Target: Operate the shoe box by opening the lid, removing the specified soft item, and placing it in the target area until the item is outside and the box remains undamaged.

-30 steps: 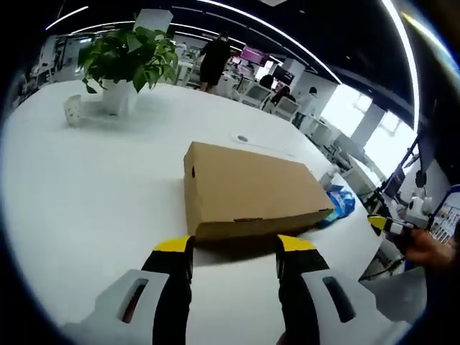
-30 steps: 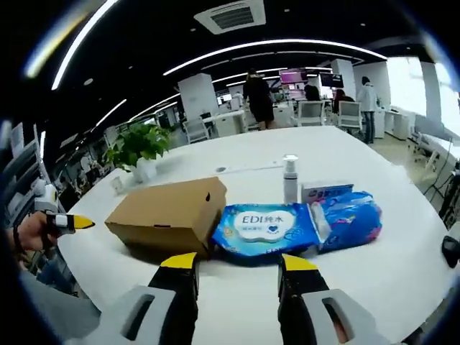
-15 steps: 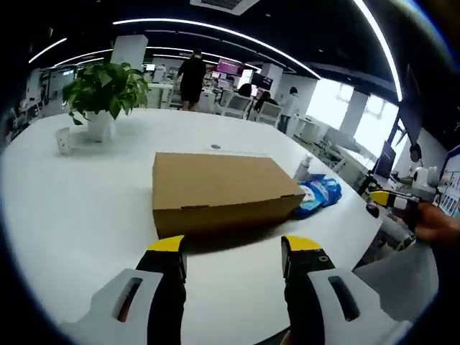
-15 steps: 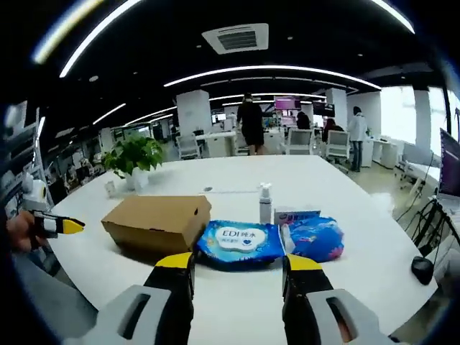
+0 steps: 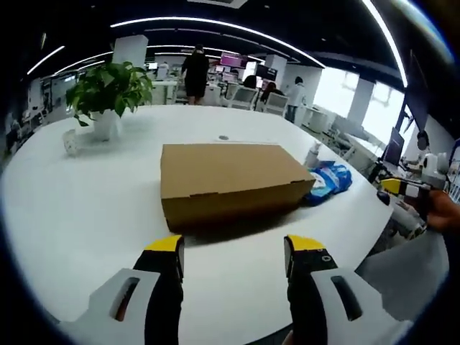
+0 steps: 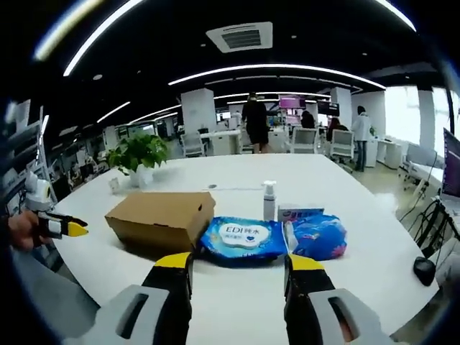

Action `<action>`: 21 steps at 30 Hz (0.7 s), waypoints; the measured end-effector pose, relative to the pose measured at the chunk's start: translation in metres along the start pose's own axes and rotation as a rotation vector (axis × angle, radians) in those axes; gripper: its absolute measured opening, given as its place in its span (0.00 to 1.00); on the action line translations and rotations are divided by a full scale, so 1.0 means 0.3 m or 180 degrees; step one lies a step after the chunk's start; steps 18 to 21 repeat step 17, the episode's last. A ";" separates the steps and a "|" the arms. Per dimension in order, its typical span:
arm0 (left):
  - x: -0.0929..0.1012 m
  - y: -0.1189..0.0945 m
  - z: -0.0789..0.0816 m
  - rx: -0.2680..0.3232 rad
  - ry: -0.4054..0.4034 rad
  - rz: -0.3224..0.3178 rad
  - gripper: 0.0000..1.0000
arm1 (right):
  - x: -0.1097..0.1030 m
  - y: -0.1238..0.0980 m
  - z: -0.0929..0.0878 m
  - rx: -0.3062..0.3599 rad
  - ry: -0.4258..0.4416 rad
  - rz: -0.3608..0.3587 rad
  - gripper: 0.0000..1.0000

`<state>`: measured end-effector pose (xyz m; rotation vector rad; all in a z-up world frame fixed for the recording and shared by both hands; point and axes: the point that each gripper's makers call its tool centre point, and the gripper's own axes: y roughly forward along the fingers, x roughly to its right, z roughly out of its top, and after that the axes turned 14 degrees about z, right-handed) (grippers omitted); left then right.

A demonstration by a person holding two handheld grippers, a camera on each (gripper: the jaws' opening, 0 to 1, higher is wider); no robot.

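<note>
An open office surrounds your round white bench. The plain brown cardboard shoe box, lid closed, sits mid-bench. Just beside it lies a blue wipes pack printed "EDI". Your left claw and right claw hover spread, holding nothing, short of the box.

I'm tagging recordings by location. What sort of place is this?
Likely an open-plan office: a large white table, rows of desks with office chairs behind it, and a ceiling air-conditioning vent.
</note>
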<state>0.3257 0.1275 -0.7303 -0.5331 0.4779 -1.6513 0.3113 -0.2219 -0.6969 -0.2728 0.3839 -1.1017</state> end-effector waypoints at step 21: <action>-0.017 0.008 -0.007 -0.0015 0.0003 0.0054 0.58 | -0.040 0.025 -0.006 -0.0111 -0.0181 0.0102 0.51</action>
